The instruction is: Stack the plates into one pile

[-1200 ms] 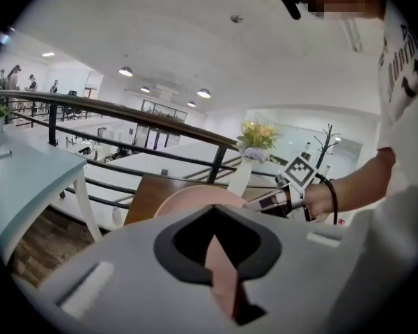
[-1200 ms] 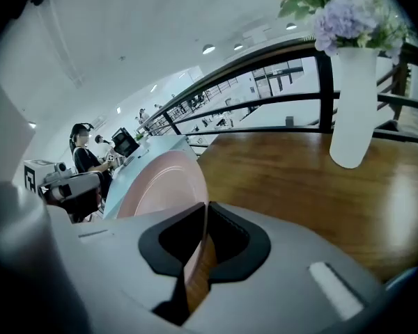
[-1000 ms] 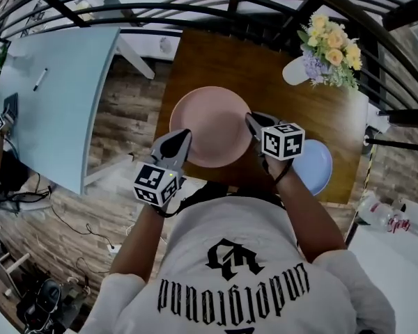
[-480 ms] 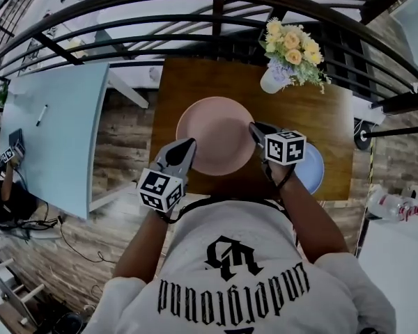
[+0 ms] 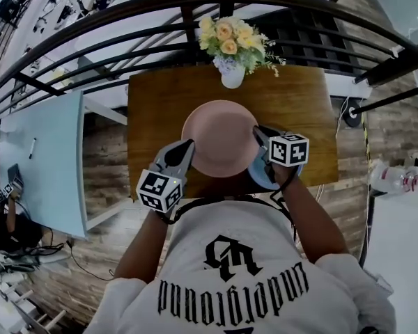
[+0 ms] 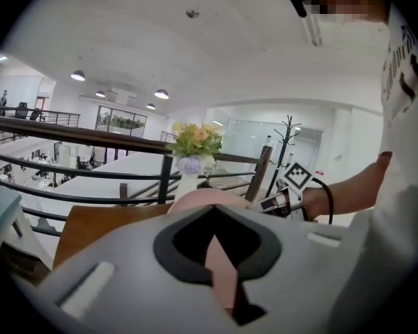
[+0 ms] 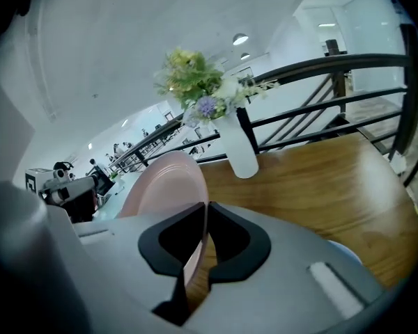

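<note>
A pink plate [image 5: 221, 136] hangs above the brown table [image 5: 150, 99], gripped at both sides. My left gripper [image 5: 187, 146] is shut on its left rim, and the rim shows between the jaws in the left gripper view [image 6: 219, 273]. My right gripper [image 5: 258, 131] is shut on the right rim, which stands on edge between the jaws in the right gripper view [image 7: 194, 252]. A pale blue plate [image 5: 260, 177] lies on the table under the pink one's right edge, mostly hidden; a sliver of the blue plate [image 7: 345, 248] shows in the right gripper view.
A white vase of yellow flowers [image 5: 231, 46] stands at the table's far edge, just beyond the pink plate. A black railing [image 5: 125, 19] curves behind the table. A light blue table [image 5: 45, 158] stands to the left, across a gap of wooden floor.
Both grippers have carried the pink plate to the right across the table. The blue plate, open to view a second ago, now lies mostly under the pink plate and the right gripper.
</note>
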